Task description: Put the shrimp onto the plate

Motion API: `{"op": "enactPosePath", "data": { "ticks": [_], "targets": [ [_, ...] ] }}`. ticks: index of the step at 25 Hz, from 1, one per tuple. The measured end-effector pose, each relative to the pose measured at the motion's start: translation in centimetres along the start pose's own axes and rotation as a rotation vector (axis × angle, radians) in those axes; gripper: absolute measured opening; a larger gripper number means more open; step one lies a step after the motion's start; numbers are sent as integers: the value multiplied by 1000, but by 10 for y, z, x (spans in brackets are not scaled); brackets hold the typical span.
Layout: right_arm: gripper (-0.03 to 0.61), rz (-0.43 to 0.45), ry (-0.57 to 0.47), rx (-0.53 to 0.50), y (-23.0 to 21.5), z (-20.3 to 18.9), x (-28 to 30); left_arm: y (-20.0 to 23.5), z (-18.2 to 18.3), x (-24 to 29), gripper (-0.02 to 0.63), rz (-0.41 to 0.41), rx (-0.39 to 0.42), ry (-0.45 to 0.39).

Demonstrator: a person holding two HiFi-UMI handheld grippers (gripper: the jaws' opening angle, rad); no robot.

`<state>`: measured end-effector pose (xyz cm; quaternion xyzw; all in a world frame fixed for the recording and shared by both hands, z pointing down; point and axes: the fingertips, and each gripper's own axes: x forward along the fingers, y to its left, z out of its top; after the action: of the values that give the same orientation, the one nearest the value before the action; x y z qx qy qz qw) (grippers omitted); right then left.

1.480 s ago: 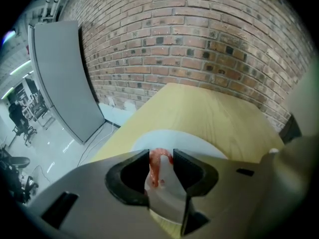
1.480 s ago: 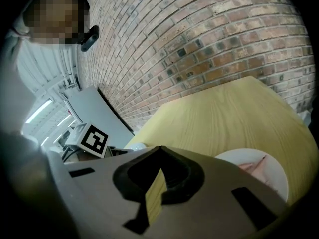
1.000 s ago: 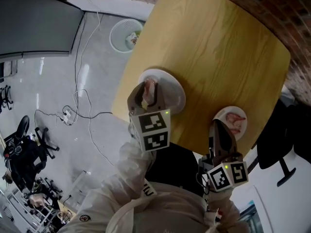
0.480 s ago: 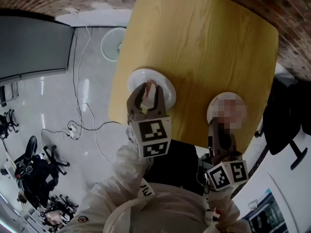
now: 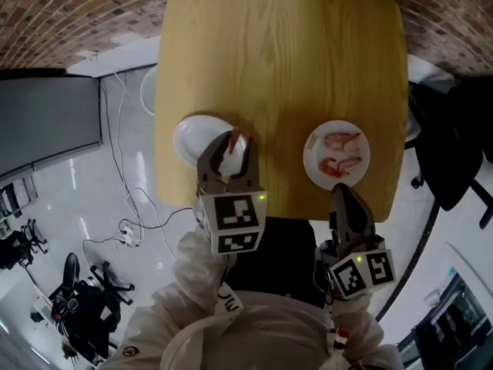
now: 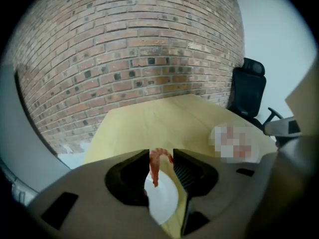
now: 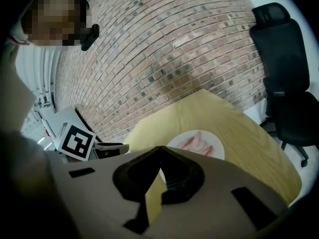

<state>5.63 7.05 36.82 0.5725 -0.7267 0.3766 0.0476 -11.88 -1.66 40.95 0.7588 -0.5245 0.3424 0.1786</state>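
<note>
Since a moment ago my left gripper point(image 5: 229, 159) has slid from above the empty plate's point(image 5: 191, 136) middle to its right rim, pinching the shrimp point(image 5: 234, 140) aloft for carrying, while my right gripper point(image 5: 344, 197) waits closed and empty near the second plate point(image 5: 314, 162).

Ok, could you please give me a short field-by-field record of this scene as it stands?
surface: wooden table
left gripper: fingers closed on one shrimp, held off the table
empty plate: white, beneath the held shrimp, mostly to its left in the head view
second plate: white, holds two shrimps
right gripper: fingers together, nothing between them, short of the second plate
</note>
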Motion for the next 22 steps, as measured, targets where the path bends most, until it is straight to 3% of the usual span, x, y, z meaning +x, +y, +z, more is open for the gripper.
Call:
{"op": "enactPosePath", "data": {
  "ticks": [13,22],
  "targets": [
    [23,-93,-84,86,-36,-5,-37,-79,27,5,150,-199,217,-69],
    [23,-155,-122,128,-62,-8,-62,-129,26,10,150,-386,462,-85]
  ]
}}
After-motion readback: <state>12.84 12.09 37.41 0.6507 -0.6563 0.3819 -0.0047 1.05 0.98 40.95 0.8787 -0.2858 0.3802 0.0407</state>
